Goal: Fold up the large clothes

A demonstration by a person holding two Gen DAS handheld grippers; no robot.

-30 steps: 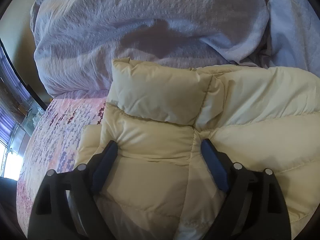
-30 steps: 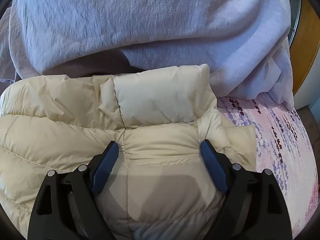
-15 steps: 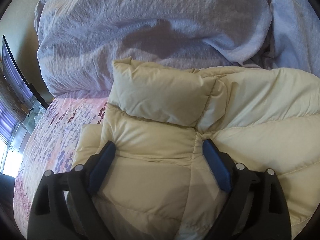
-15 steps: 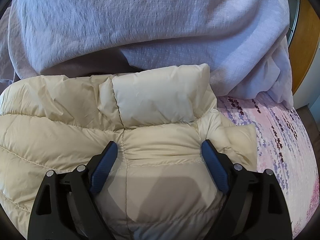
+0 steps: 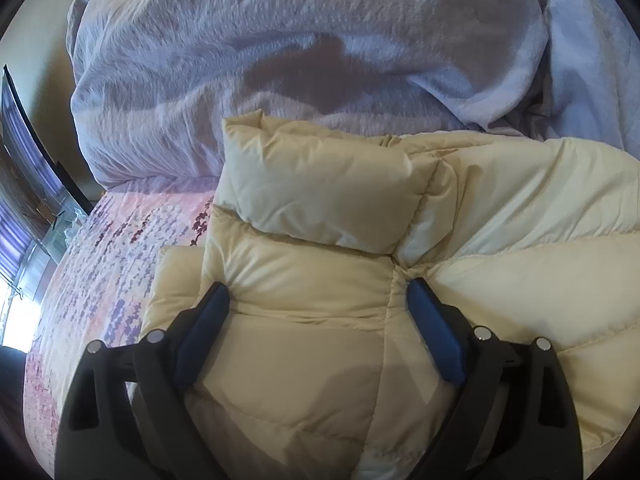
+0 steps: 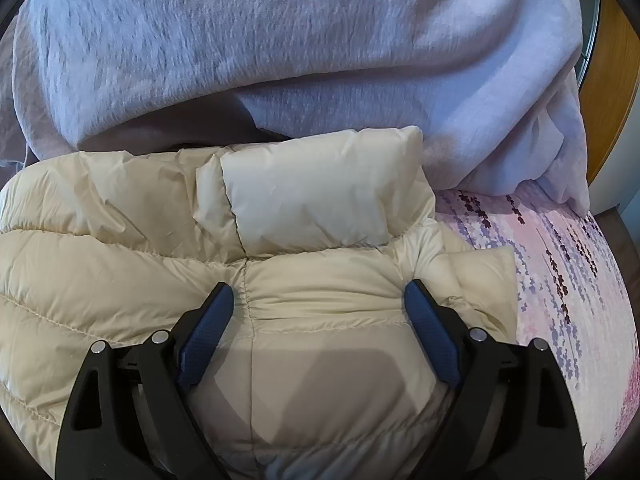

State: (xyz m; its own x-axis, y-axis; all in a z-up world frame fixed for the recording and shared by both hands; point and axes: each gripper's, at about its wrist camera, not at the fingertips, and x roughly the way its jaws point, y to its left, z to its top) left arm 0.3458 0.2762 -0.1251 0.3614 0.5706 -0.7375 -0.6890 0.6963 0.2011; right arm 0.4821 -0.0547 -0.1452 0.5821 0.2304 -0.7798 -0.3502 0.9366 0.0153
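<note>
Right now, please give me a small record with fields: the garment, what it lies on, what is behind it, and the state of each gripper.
garment: cream quilted puffer jacket, partly folded, one puffy panel lying on top
surface: pink bedsheet with purple flower print
behind garment: bunched lilac textured blanket, touching the jacket's far edge
left gripper: jaws wide apart, blue pads either side of a jacket panel, pressing on the fabric
right gripper: jaws wide apart over the jacket, not clamped
fold status: not finished

No writing, label, brand or number can be read anywhere in either view; the fabrics show only quilting and a floral print.
</note>
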